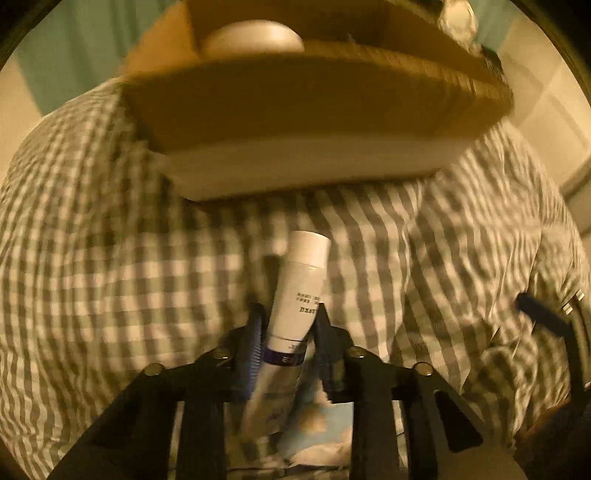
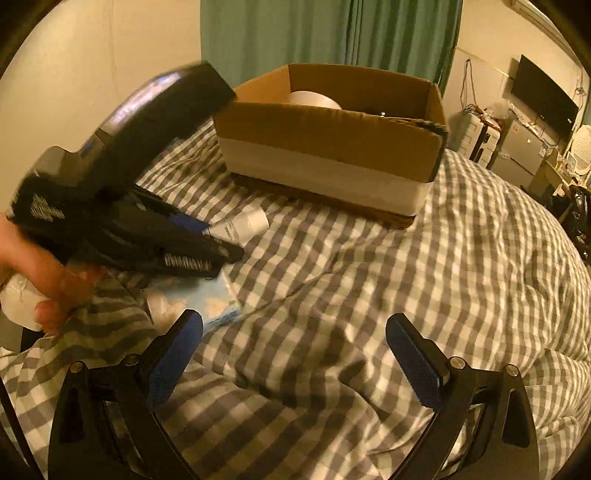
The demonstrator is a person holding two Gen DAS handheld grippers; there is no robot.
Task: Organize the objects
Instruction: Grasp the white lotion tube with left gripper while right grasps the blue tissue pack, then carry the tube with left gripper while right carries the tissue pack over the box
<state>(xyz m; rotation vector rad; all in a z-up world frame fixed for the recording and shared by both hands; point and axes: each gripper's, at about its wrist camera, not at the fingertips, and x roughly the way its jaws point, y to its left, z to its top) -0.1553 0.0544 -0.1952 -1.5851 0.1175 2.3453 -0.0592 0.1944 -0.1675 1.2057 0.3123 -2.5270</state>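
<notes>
My left gripper [image 1: 290,314] is shut on a white tube [image 1: 301,280] with a purple band, held above the checked bedspread and pointing toward the cardboard box [image 1: 295,110]. The same gripper [image 2: 225,243] and tube [image 2: 245,223] show at the left of the right wrist view, short of the box [image 2: 332,136]. A white rounded object [image 2: 314,99] lies inside the box. My right gripper [image 2: 295,350] is open and empty over the bedspread.
A light blue packet [image 2: 214,302] lies on the checked bedspread [image 2: 406,277] under the left gripper. A green curtain [image 2: 332,33] hangs behind the box. A dark screen [image 2: 543,96] and cluttered furniture stand at the far right.
</notes>
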